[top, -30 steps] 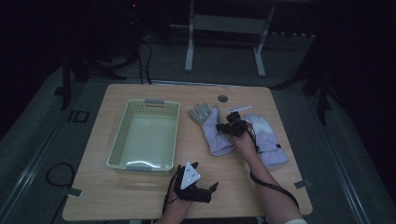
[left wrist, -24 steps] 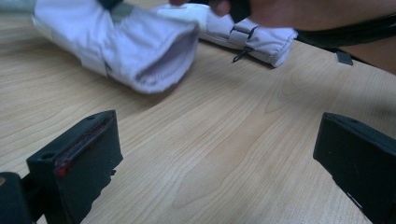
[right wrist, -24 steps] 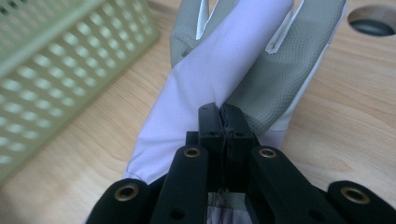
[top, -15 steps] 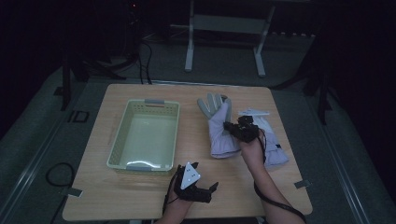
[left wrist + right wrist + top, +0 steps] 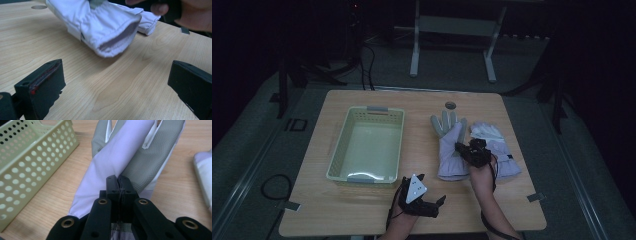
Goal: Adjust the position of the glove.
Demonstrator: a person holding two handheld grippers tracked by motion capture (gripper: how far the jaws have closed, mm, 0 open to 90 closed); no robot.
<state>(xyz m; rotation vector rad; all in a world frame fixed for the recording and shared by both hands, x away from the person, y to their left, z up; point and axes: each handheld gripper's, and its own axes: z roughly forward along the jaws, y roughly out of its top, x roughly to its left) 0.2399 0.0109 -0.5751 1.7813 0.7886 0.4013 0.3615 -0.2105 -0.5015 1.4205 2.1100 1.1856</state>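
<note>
A pale green perforated basket (image 5: pixel 368 145) sits on the left half of the wooden table (image 5: pixel 422 107), and everything else lies to the right of it. Just right of the basket is a white glove with a grey palm (image 5: pixel 449 145), fingers pointing away from the person and its cuff toward the table's near edge. A second white glove (image 5: pixel 498 150) lies beside the first, on the side farther from the basket.

The right gripper (image 5: pixel 471 151) is over the glove nearer the basket. In the right gripper view its jaws are pressed together on a fold of that glove (image 5: pixel 120 157), with white fabric and grey dotted palm rising just past the tips; the basket wall (image 5: pixel 27 162) is at the left of that view.

The left gripper (image 5: pixel 419 197) rests near the table's front edge, below the basket's right corner. In its own view its jaws stand wide apart with bare wood between them, and the glove's open cuff (image 5: pixel 117 40) lies well ahead. A small round hole (image 5: pixel 450 105) marks the tabletop beyond the glove's fingers.
</note>
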